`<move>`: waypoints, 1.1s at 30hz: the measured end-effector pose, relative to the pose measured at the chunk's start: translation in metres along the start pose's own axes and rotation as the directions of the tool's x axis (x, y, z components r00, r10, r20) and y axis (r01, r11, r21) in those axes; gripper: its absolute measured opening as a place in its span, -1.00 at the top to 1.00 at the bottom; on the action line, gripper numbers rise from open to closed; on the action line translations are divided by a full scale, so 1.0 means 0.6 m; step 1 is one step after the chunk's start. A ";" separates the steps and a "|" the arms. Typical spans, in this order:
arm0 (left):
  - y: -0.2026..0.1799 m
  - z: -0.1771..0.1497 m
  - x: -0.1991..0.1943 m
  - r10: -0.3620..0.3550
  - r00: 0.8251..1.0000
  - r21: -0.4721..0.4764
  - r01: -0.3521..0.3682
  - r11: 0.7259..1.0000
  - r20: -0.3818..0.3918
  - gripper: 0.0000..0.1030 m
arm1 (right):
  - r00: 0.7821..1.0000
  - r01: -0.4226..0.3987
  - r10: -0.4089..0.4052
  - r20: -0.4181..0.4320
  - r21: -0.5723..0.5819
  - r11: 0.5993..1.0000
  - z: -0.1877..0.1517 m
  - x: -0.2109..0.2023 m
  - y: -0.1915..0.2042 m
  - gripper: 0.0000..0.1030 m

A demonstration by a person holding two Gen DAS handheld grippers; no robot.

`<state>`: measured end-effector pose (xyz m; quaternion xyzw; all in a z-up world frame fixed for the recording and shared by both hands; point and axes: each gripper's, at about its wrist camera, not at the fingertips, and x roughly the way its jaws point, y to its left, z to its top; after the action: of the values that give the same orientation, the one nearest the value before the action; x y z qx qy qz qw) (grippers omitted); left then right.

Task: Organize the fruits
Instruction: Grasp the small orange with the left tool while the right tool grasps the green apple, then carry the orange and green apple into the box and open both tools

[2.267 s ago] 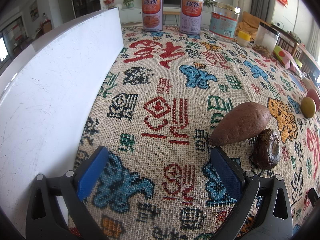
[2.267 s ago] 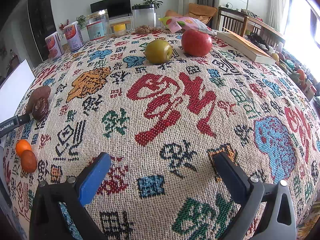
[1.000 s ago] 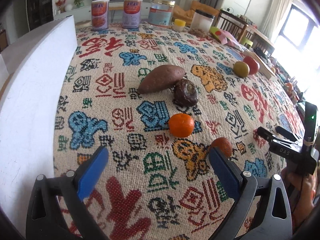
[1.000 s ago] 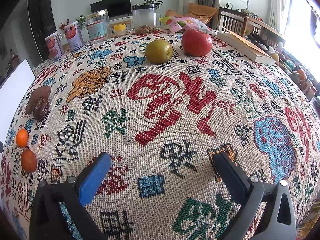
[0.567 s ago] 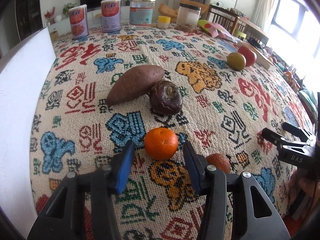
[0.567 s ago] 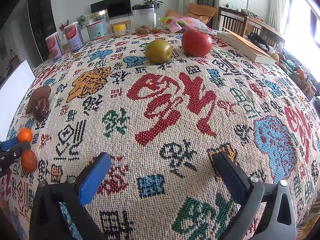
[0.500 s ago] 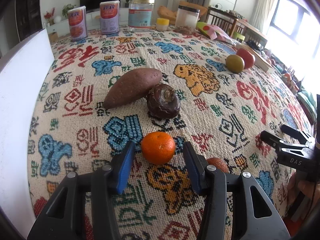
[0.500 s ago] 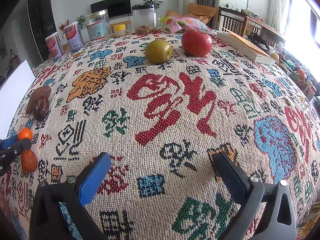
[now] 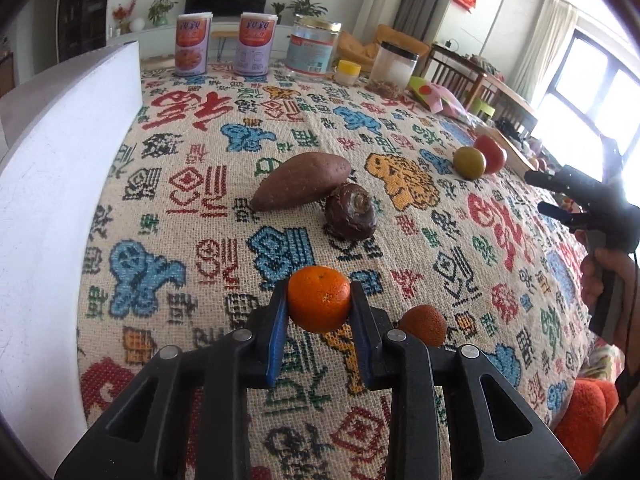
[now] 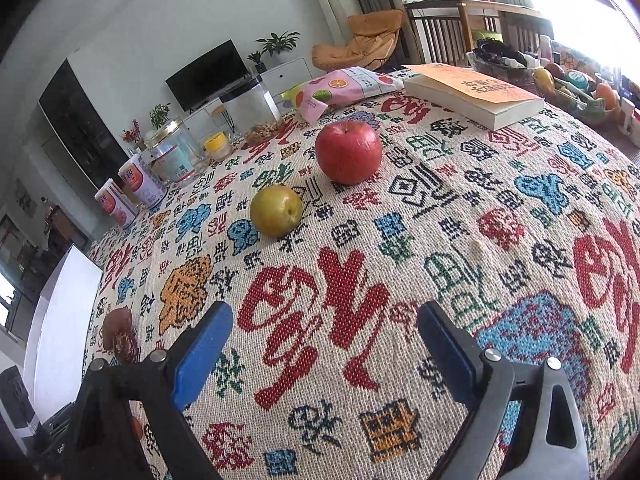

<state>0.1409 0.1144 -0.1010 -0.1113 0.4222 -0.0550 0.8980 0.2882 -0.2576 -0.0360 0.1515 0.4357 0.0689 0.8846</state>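
We take the sweet potato (image 9: 301, 181) as our landmark on the patterned tablecloth (image 9: 460, 272). Nearer to us than it, our left gripper (image 9: 319, 300) pinches an orange mandarin (image 9: 319, 299): both blue pads press on its sides. Whether the fruit is lifted off the cloth or sits on it we cannot tell. Just right of the mandarin, and also on the near side of the sweet potato, lies a darker, rough-skinned orange fruit (image 9: 422, 325) on the cloth. A brown round root (image 9: 351, 211) sits touching the sweet potato's near right flank. Well to the right of the sweet potato and farther back, a green fruit (image 9: 469, 162) sits beside a red apple (image 9: 491, 153); from the right wrist view the two stand near each other but apart. Left of the sweet potato stands a white board (image 9: 52, 200). Far beyond it, at the cloth's back edge, stand two cans (image 9: 192, 45).

Our right gripper (image 10: 325, 342) hangs over bare cloth, with the green fruit and the apple ahead of it. Its jaws are closing yet stand well spread, with nothing between them. In that view the sweet potato sits at the far left.
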 end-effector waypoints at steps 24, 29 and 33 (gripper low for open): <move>0.078 0.019 -0.336 -0.169 0.974 -0.184 0.195 0.963 0.148 0.45 | 0.932 -0.354 0.304 -0.197 -0.314 0.881 -0.040 -0.060 0.339 0.01; 0.190 -0.003 -0.381 0.090 0.984 -0.275 -0.045 0.960 0.151 0.45 | 0.801 -0.594 0.471 -0.371 -0.388 0.705 -0.161 -0.109 0.544 0.01; 0.258 -0.040 -0.344 0.279 0.959 -0.297 -0.251 0.921 0.054 0.44 | 0.756 -0.653 0.447 -0.478 -0.500 0.569 -0.275 -0.119 0.673 0.01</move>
<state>-0.0086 0.3004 -0.0002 -0.1848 0.3936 0.1341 0.8905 0.1179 0.1400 0.0550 -0.0426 0.4426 0.5101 0.7363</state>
